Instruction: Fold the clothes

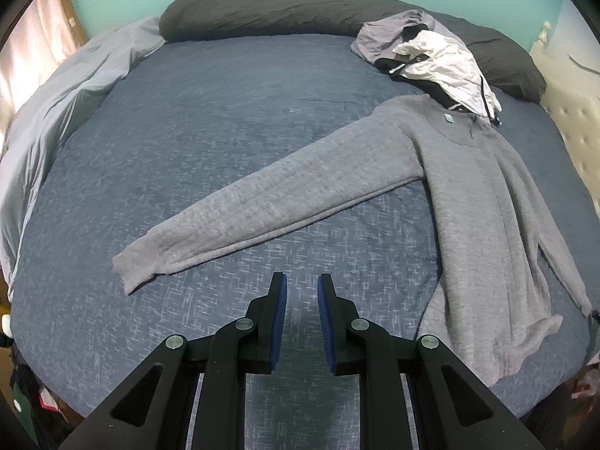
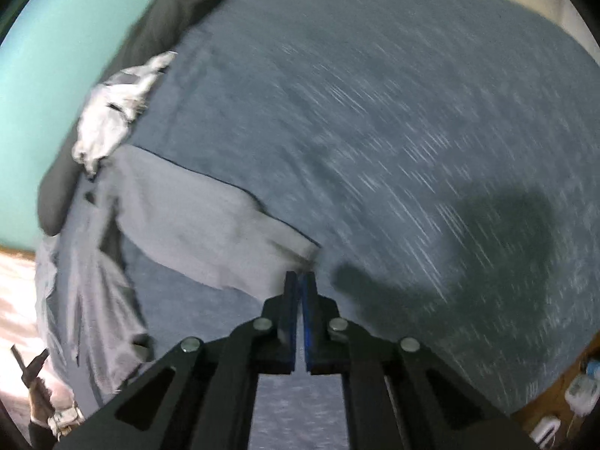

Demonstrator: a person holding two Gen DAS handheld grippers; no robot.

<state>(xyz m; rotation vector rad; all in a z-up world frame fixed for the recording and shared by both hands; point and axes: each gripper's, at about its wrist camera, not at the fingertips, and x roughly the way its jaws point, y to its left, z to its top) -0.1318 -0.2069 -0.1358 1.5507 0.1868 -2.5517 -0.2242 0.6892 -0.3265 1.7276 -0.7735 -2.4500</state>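
Right gripper (image 2: pixel 300 281) angled down, fingers pinched on sweater (image 1: pixel 468 202) cuff; left gripper (image 1: pixel 302 292) over bed (image 1: pixel 187 150), fingers slightly apart, empty.

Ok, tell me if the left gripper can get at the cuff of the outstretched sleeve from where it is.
Probably yes. The left gripper hangs over bare bedspread, jaws slightly apart and empty, with the sleeve cuff lying flat just ahead to its left and nothing between them.

Bedroom: bed (image 1: pixel 225 120), pillow (image 1: pixel 281 3).
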